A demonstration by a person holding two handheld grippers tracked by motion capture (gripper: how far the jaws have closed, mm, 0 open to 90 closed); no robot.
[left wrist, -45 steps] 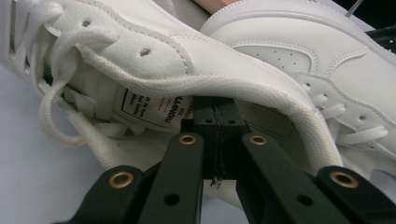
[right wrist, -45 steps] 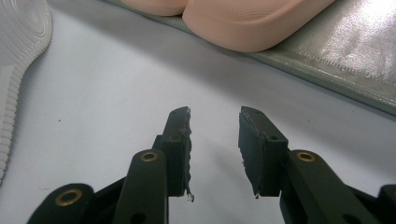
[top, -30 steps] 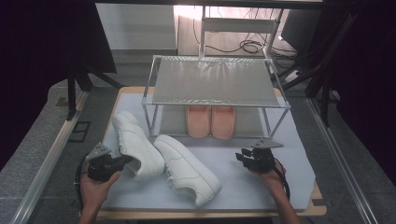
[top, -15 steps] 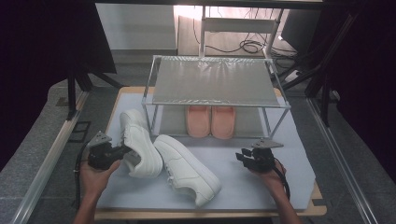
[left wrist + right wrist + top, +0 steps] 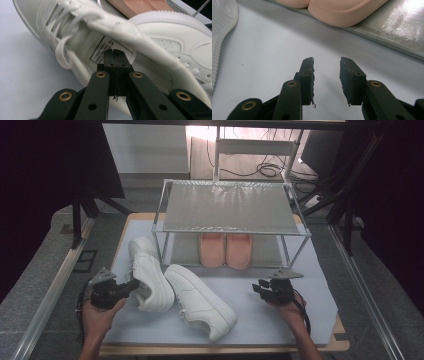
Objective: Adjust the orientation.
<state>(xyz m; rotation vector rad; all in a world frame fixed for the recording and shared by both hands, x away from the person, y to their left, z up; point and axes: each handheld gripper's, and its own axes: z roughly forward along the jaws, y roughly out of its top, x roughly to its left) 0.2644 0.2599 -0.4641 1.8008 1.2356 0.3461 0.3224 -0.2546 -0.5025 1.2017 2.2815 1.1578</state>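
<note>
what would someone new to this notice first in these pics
Probably the pair of white lace-up sneakers on the pale mat in front of the rack: the left gripper has its jaws shut on the heel collar of the left white sneaker, while the other white sneaker lies angled beside it. Next, the metal two-tier shoe rack with a pair of peach-pink slippers on its lower level. The right gripper sits open over bare mat.

Two sneakers (image 5: 182, 287) lie before the rack (image 5: 230, 210) holding slippers (image 5: 226, 250).
</note>
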